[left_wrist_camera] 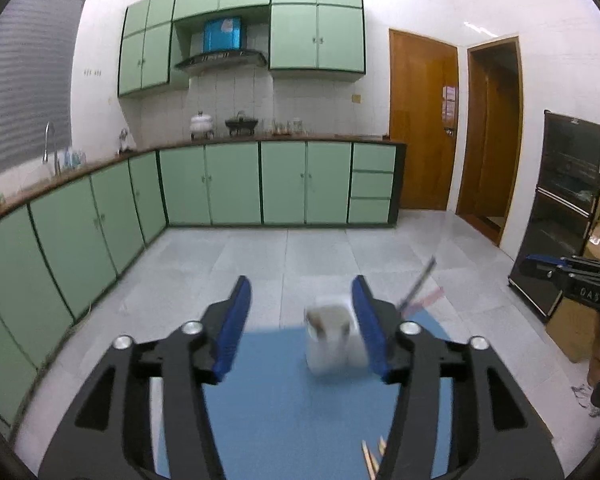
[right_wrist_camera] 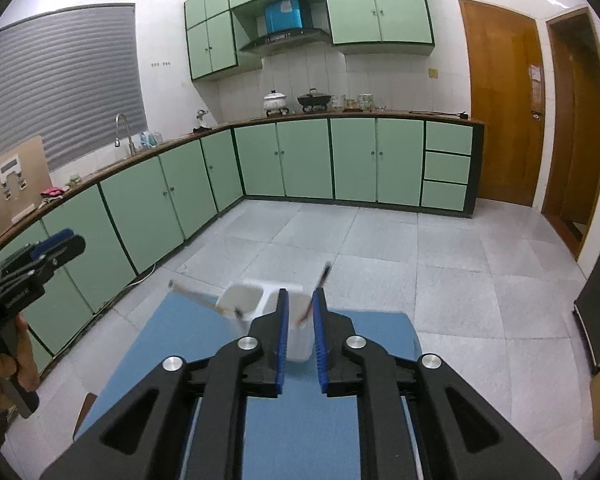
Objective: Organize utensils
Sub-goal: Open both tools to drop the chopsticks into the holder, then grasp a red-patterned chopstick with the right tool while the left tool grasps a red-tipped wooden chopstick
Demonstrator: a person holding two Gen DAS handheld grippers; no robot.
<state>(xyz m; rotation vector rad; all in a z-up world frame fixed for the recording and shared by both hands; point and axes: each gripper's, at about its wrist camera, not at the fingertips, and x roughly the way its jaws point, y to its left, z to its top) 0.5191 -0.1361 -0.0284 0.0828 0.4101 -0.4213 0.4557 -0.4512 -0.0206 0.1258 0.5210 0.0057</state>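
Observation:
A white two-compartment utensil holder (right_wrist_camera: 260,304) stands at the far end of a blue table mat (right_wrist_camera: 300,432). In the left wrist view the holder (left_wrist_camera: 330,336) is blurred. A dark-handled utensil (right_wrist_camera: 318,288) leans out of its right compartment, and a wooden-handled one (right_wrist_camera: 204,300) leans out of the left. My right gripper (right_wrist_camera: 300,300) is narrowly open, empty, just in front of the right compartment. My left gripper (left_wrist_camera: 300,292) is wide open and empty, the holder near its right finger. Wooden chopstick tips (left_wrist_camera: 370,456) lie on the mat near the bottom.
Green kitchen cabinets (right_wrist_camera: 300,160) run along the far wall and the left side under a counter with pots. A grey tiled floor (right_wrist_camera: 440,272) lies beyond the table. A wooden door (right_wrist_camera: 500,100) and a dark cabinet (left_wrist_camera: 568,208) are to the right.

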